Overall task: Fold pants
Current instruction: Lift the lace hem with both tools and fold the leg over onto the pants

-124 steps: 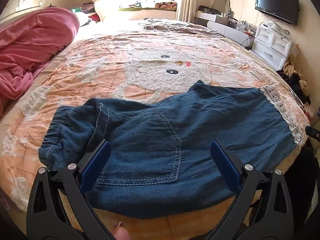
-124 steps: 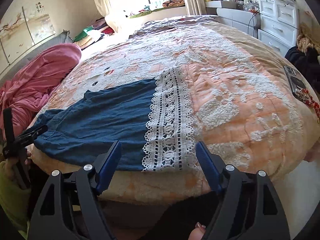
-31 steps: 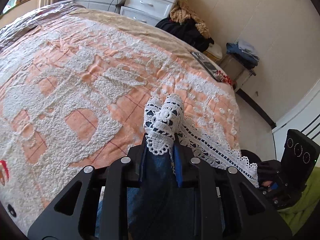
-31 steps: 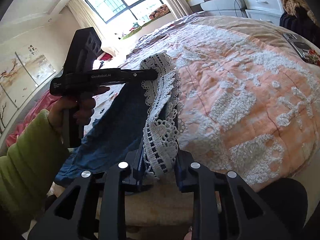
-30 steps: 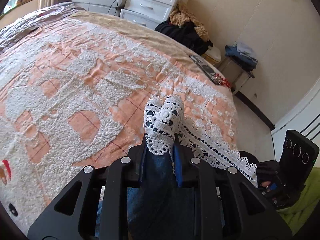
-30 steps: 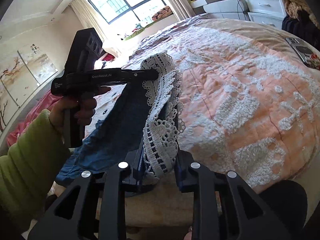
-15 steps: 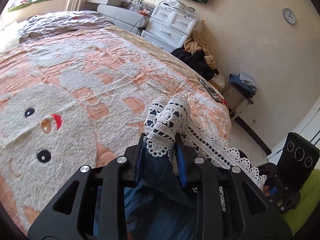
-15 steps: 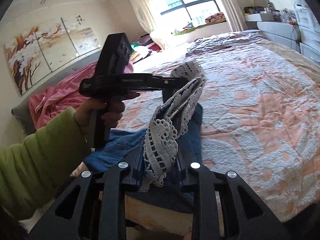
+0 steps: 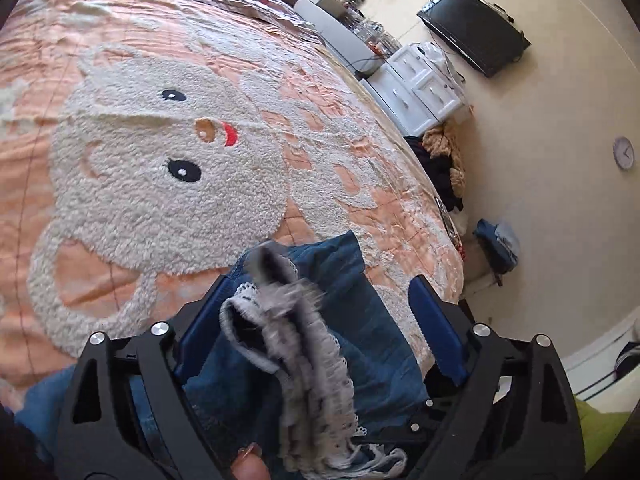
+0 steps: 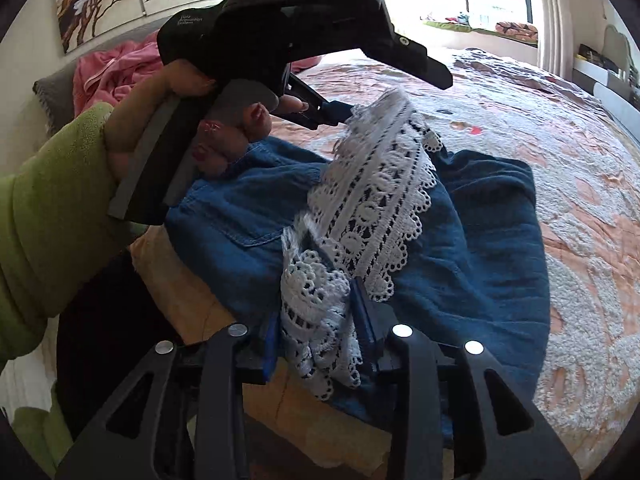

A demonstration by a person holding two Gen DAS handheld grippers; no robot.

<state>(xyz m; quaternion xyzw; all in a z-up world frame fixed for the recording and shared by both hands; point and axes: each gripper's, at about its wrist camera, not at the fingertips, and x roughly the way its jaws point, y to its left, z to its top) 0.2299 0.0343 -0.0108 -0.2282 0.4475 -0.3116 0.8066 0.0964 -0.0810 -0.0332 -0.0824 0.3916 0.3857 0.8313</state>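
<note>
The blue denim pants lie doubled over on the near edge of the bed, with their white lace hem on top. My right gripper is shut on the near end of the lace hem. My left gripper is open, its blue pads wide apart, and the lace hem falls blurred between them over the denim. In the right wrist view the left gripper sits at the far end of the lace, held by a hand in a green sleeve.
The peach bedspread with a white fluffy bear covers the bed. A pink blanket lies at the head. White drawers, a wall television and a heap of clothes stand past the bed's far side.
Both grippers carried the lace hem across toward the waistband end, folding the pants in half. My left gripper has opened and let go of the hem, which is dropping. The right stays shut.
</note>
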